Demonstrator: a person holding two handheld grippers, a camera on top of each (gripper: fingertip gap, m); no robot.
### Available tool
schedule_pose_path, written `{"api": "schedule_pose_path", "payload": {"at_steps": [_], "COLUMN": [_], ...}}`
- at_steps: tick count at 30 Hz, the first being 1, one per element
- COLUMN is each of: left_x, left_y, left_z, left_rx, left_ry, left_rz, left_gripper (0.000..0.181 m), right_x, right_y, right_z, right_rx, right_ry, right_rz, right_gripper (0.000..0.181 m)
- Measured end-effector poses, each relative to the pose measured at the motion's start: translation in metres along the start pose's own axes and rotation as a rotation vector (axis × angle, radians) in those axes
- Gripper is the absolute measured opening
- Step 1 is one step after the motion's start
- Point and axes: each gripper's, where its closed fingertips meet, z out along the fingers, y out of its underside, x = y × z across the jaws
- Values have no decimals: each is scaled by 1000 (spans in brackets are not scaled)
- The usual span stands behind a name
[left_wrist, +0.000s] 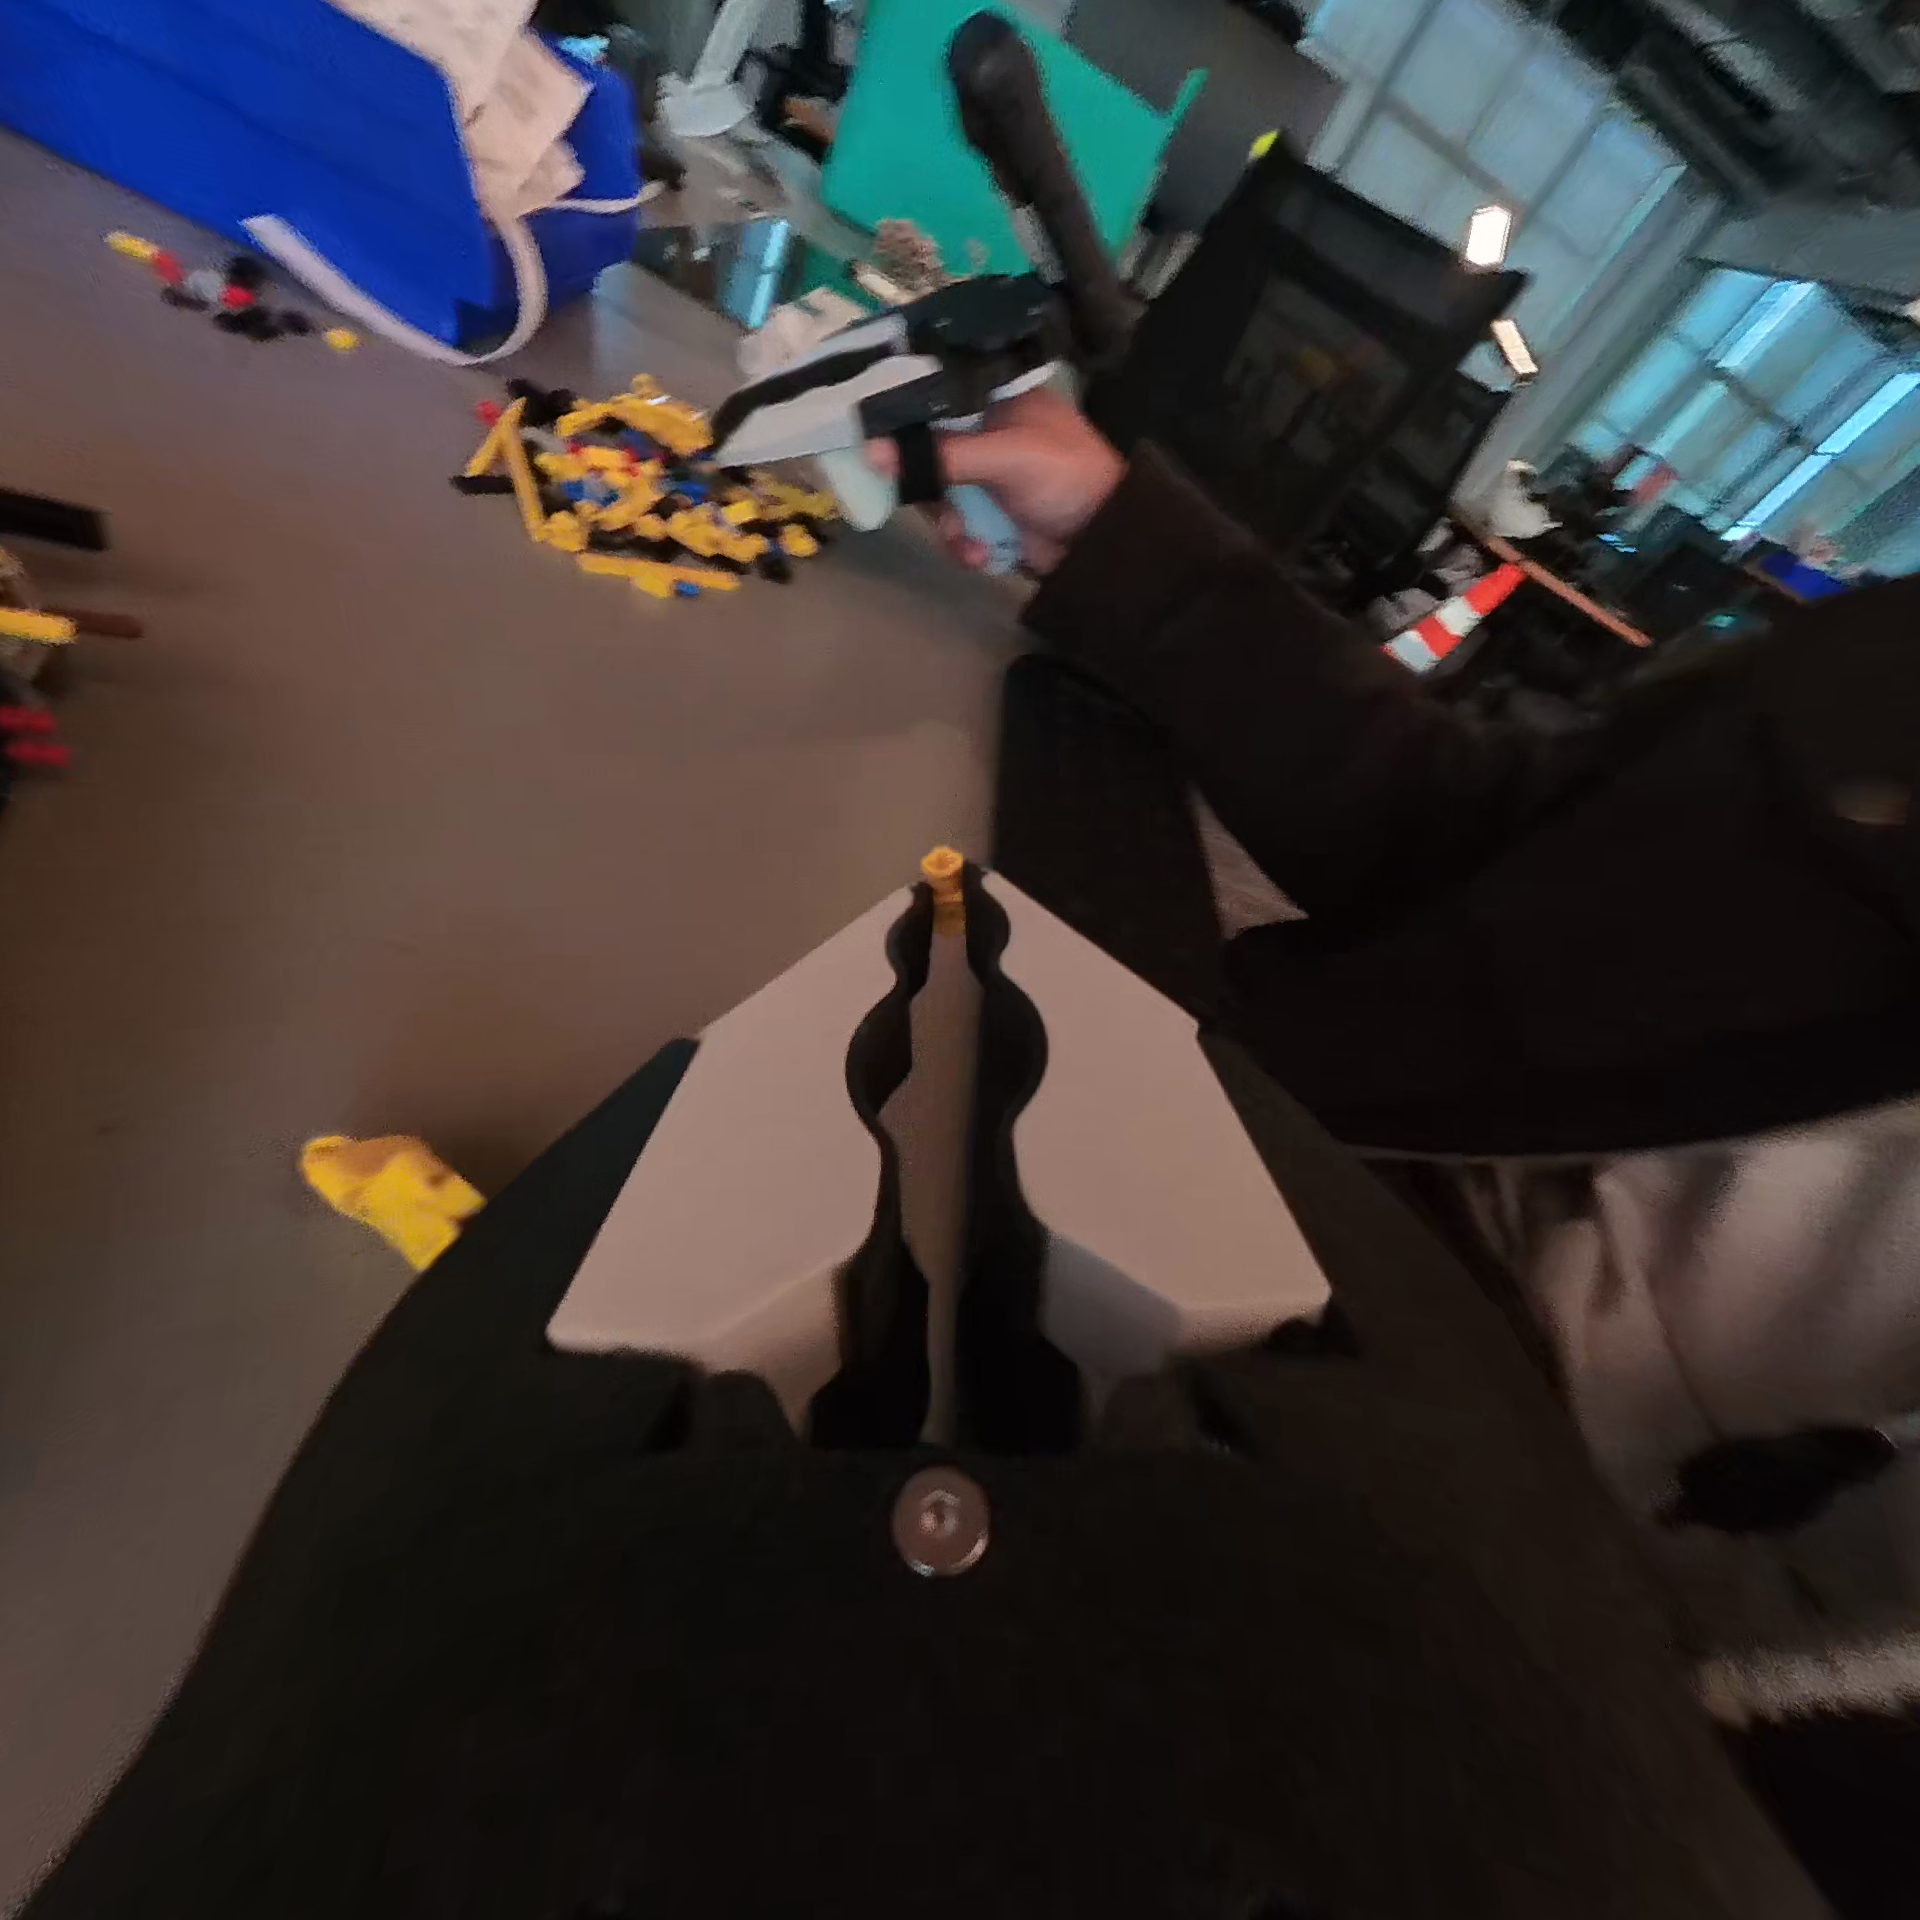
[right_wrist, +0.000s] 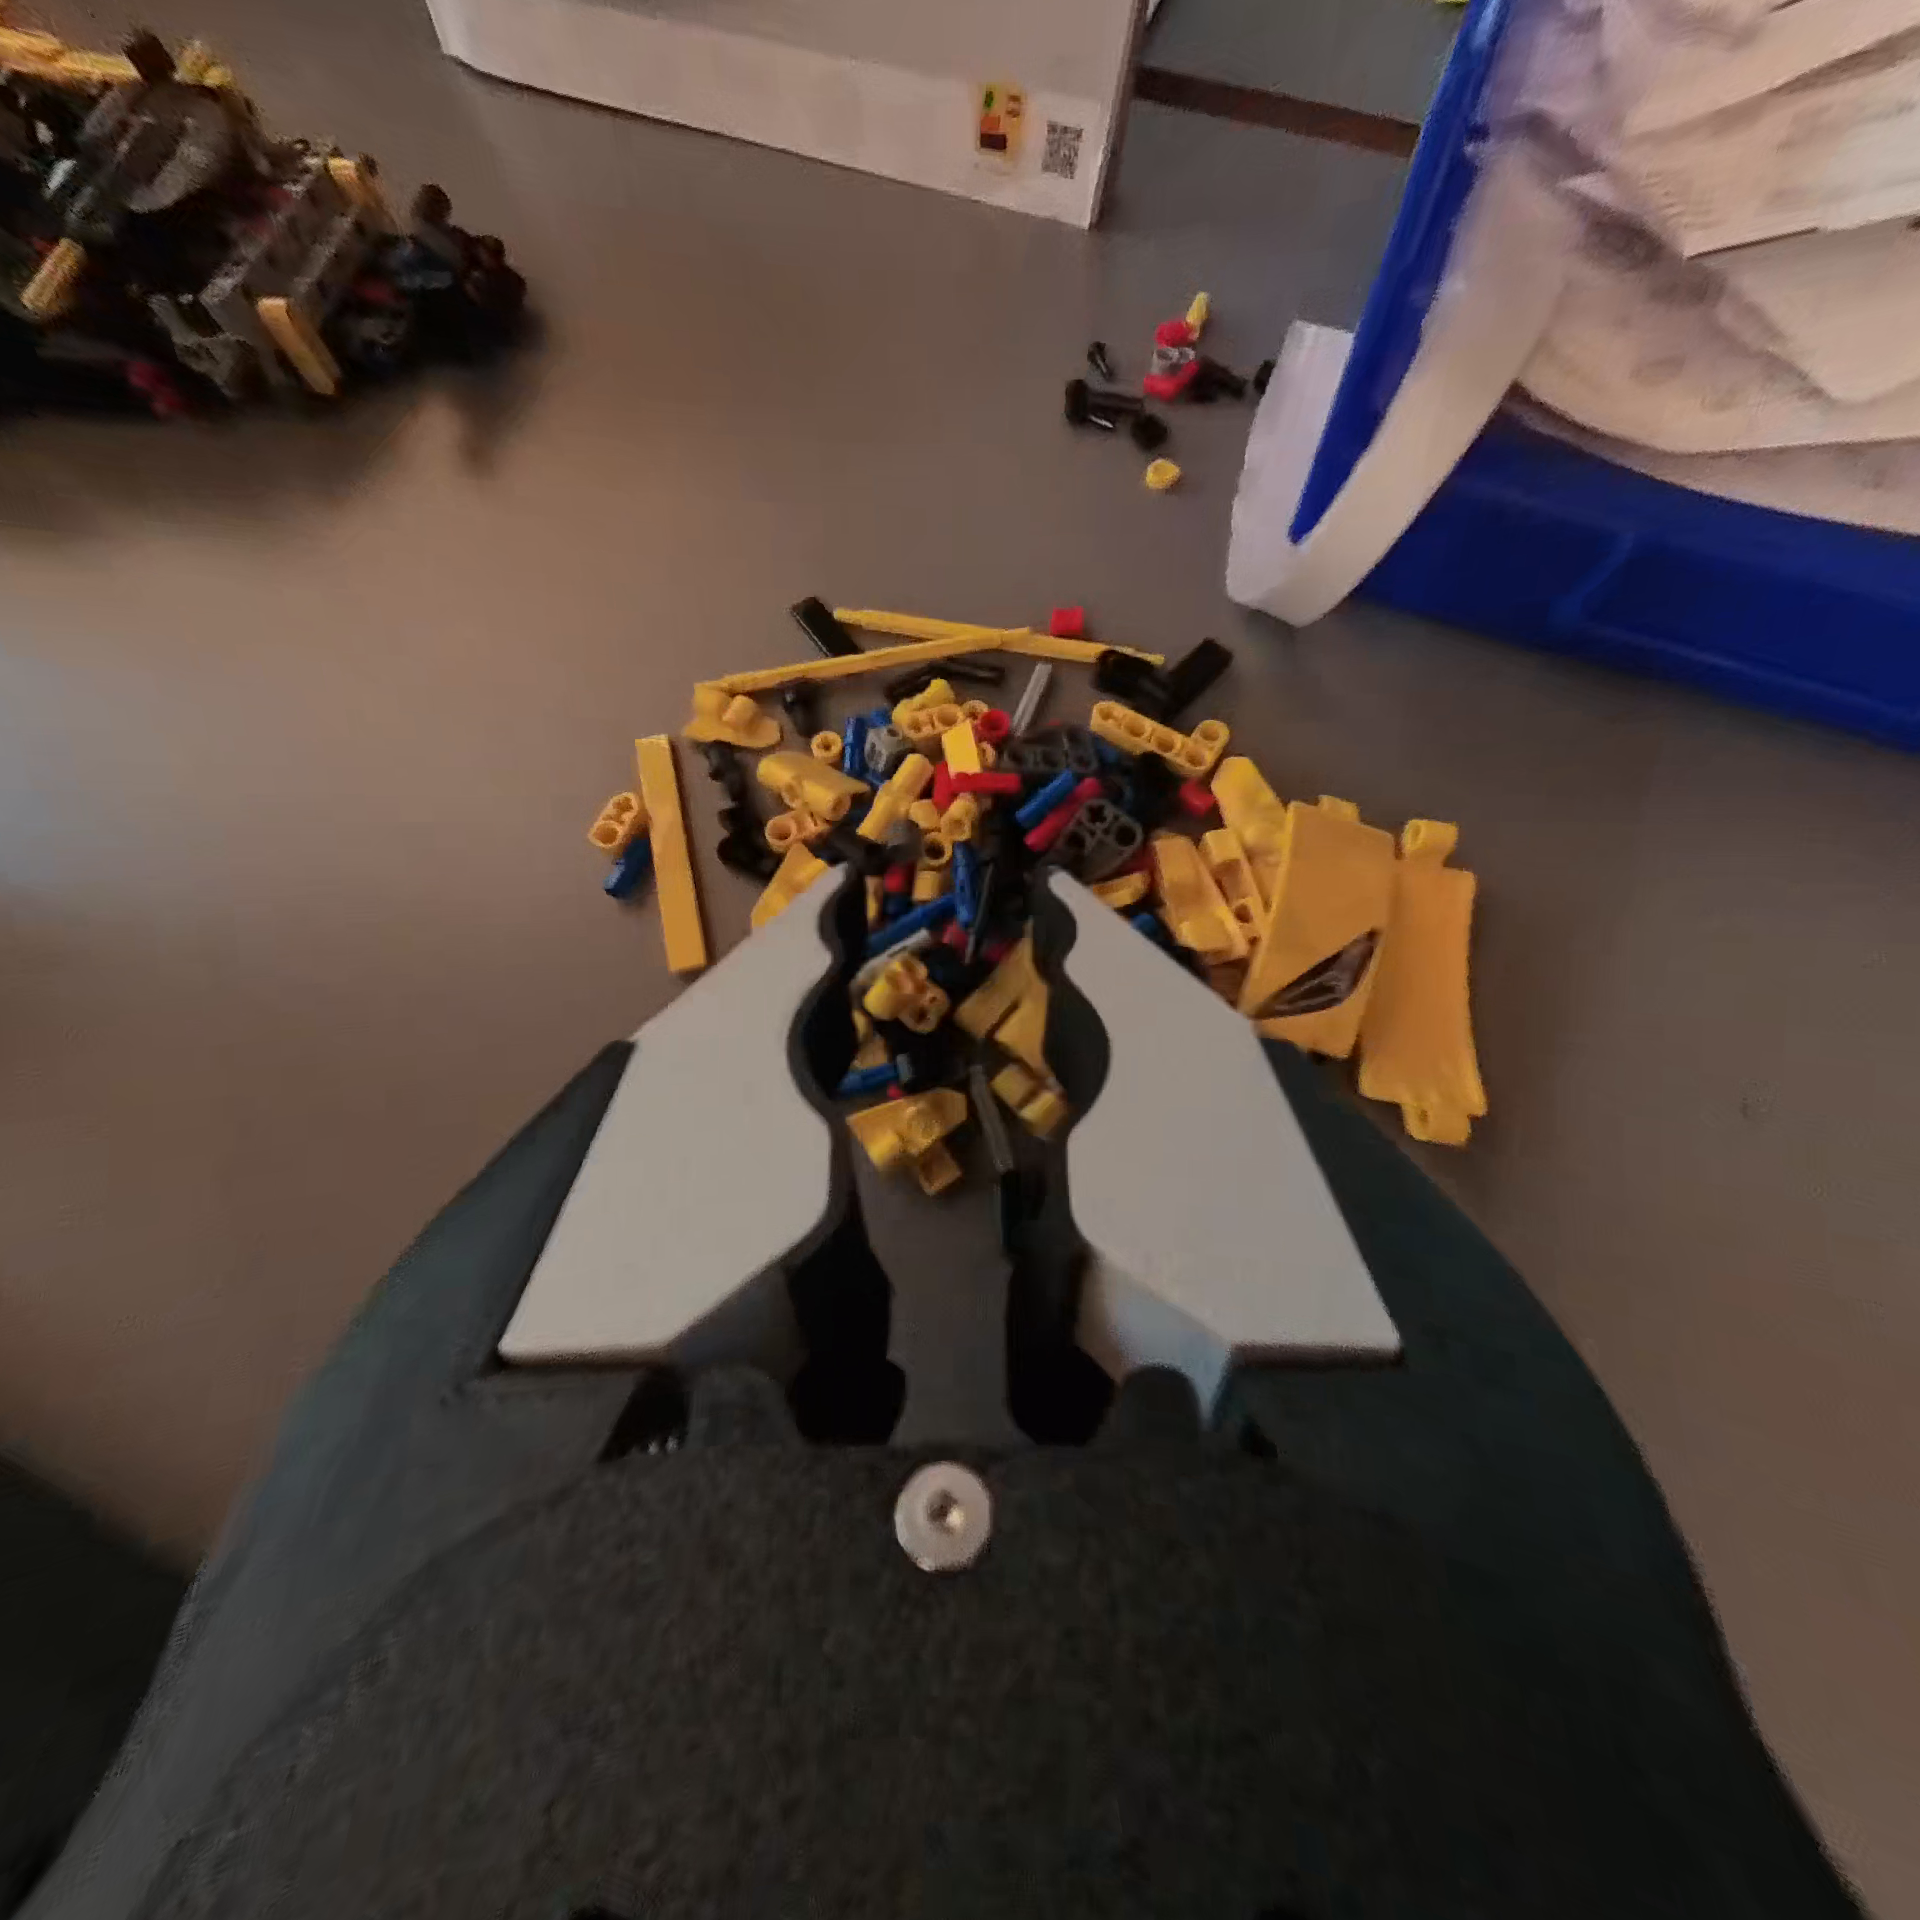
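My left gripper (left_wrist: 943, 894) is shut on a small yellow peg (left_wrist: 942, 871) that sticks out past its tips, held above the grey table. My right gripper (right_wrist: 945, 883) is open and empty, its tips just over the near edge of a pile of yellow, blue, red and black building pieces (right_wrist: 1039, 831). The same pile (left_wrist: 644, 488) shows in the left wrist view, with the right gripper (left_wrist: 727, 436) in a person's hand (left_wrist: 1029, 468) above its right side. A yellow curved piece (left_wrist: 390, 1190) lies on the table left of my left gripper.
A blue bin (right_wrist: 1662, 582) with white paper inside stands at the right, with small black and red parts (right_wrist: 1153, 384) beside it. A half-built black and yellow model (right_wrist: 208, 229) sits at the far left. A white box (right_wrist: 810, 94) stands at the back. The left gripper's tips are roughly 35 cm from the right gripper's.
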Motion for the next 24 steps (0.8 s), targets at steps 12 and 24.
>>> {"api": "schedule_pose_path", "payload": {"at_steps": [12,24], "left_x": [-73,-92], "left_y": [-79,-114], "left_z": [237,196], "left_rx": [-379,-255], "left_ry": [-144,-127], "left_rz": [67,52], "left_gripper": [6,32], "right_x": [10,-10], "right_y": [-55,-47], "right_z": [-70,-65], "right_rx": [281,238], "right_ry": [-12,-148], "right_rz": [90,65], "right_gripper": [15,18]}}
